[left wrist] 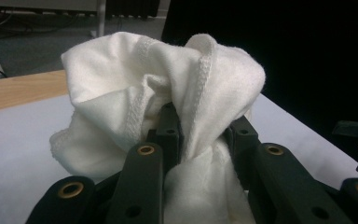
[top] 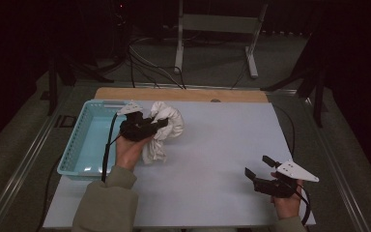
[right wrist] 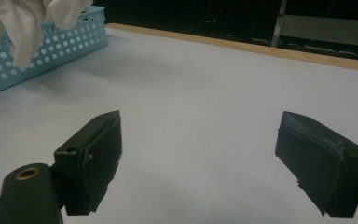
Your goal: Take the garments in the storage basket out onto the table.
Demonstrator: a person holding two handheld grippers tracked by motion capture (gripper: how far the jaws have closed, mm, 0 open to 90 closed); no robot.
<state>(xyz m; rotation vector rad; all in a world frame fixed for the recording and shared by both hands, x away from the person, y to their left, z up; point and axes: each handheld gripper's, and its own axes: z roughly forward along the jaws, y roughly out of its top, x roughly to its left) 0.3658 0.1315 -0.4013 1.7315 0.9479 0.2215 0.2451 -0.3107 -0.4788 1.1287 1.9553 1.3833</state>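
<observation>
While clamped on the bunched white cloth (top: 163, 129) by left gripper (top: 160, 124), just right of the blue basket (top: 79, 145), above bench (top: 212, 154): keep grip firm, lift trailing end clear of rim, carry left over basket. Right gripper (top: 257, 166) near right, wide open, empty; keep parked.

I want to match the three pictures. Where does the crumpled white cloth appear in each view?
High view: the crumpled white cloth is left of centre, clamped in the left gripper.
Left gripper view: it is in the centre, pinched between the jaws.
Right gripper view: it hangs at the top left corner.
Shared landmark: the pale blue perforated plastic basket.
</observation>
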